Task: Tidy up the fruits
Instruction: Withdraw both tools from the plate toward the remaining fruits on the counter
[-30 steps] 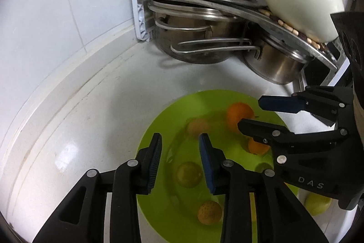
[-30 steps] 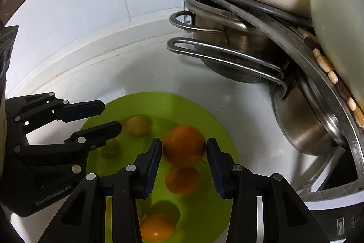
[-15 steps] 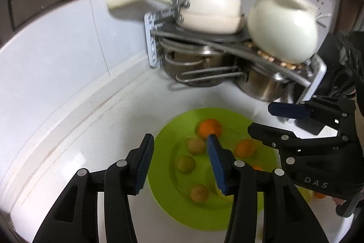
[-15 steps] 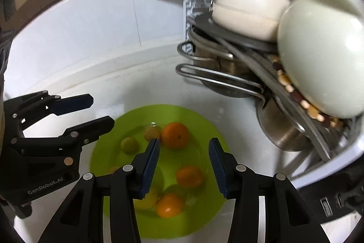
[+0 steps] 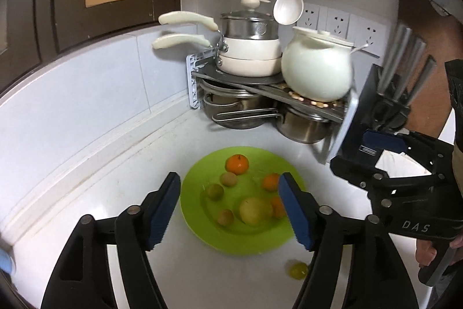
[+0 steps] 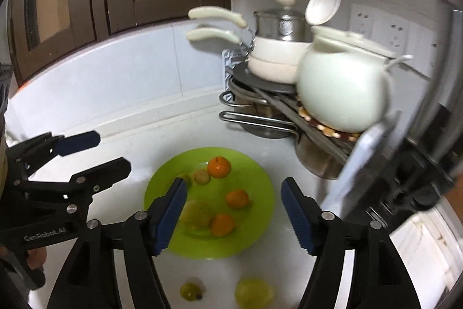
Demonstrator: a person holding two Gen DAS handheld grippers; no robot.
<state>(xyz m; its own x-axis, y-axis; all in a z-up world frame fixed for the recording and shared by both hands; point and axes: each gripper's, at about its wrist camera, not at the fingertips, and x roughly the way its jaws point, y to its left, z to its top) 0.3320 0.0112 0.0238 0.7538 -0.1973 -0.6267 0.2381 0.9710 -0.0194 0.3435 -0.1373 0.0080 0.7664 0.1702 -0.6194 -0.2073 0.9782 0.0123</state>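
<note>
Black left claw point(image 5: 228, 207), right claw point(image 6: 233, 212): blue ribbed pads, silver screws.

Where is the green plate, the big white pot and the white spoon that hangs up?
green plate point(image 5: 202, 225), left wrist view, bare near rim
big white pot point(image 5: 317, 74), left wrist view, belly
white spoon point(image 5: 288, 9), left wrist view, bowl

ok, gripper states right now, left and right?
Left gripper: open, jaws have just been opening, nothing between them, above the green plate.
Right gripper: open, jaws have just been opening, holding nothing.
</note>
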